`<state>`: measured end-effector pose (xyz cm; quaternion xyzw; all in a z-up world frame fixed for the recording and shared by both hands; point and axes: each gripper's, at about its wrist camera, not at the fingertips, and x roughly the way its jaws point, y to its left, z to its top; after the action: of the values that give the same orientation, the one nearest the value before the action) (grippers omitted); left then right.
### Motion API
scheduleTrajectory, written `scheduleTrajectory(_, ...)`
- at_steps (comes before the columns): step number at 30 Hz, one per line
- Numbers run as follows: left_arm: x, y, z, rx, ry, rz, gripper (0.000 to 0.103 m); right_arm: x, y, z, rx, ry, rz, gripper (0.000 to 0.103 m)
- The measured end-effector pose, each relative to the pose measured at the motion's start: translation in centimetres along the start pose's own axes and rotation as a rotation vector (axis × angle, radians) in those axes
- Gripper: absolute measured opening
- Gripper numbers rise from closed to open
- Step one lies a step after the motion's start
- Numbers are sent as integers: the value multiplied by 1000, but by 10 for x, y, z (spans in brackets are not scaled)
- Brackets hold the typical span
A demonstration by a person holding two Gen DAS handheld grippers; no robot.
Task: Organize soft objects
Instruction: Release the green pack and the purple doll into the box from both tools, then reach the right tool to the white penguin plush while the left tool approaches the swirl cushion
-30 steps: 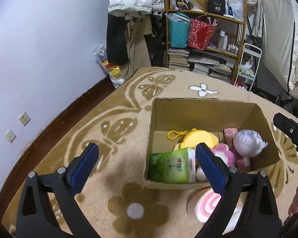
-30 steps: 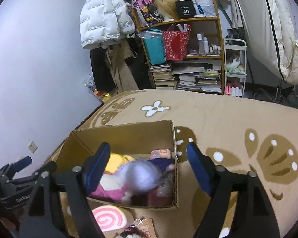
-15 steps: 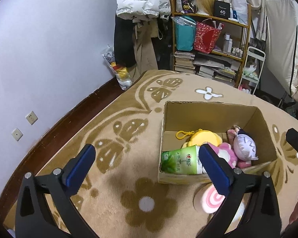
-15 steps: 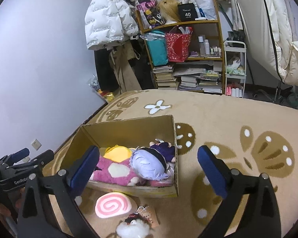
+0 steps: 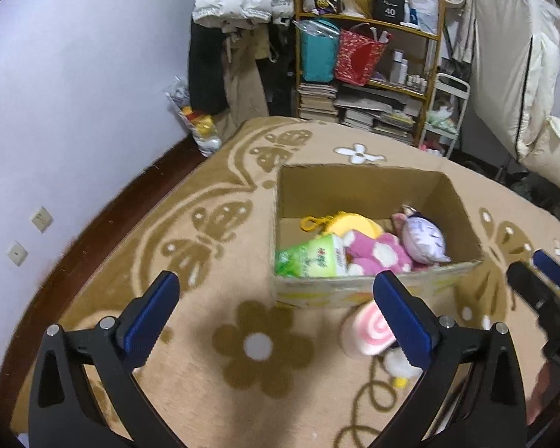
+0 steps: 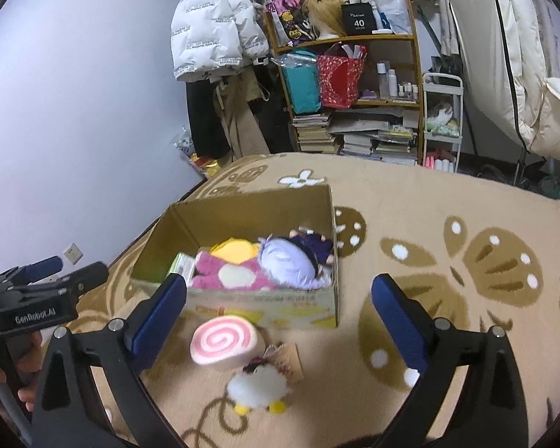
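Note:
A cardboard box sits on the patterned rug. Inside lie a green tissue pack, a yellow plush, a pink plush and a lilac-haired doll. In front of the box on the rug lie a pink swirl-roll plush and a small white fluffy plush. My left gripper is open and empty, held above the rug short of the box. My right gripper is open and empty, above the swirl roll.
A shelf with bags, books and bottles stands at the back, beside hanging coats. A white cart and a bed cover are at the right. The wall with sockets runs along the left.
Both grippers have pulled back from the box. The lilac-haired doll left the right gripper and now lies in the box. The swirl roll and white plush have come into fuller view.

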<state>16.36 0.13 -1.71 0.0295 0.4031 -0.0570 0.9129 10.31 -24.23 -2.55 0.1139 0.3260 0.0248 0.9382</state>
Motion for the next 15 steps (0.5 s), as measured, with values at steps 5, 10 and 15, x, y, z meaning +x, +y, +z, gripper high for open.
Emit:
scheduleTrajectory(5,1,-3,-8,23,34,-10,103,-5,2,-16,-10,14,1,103)
scheduleTrajectory(10,4,-6,-15,33,72,-31,102,-2,5,-32,-29,45,-9,103)
scheduleTrajectory(15,12,-9,-23,49,118,-44,103,6,7,-44,-36,69,-6,103)
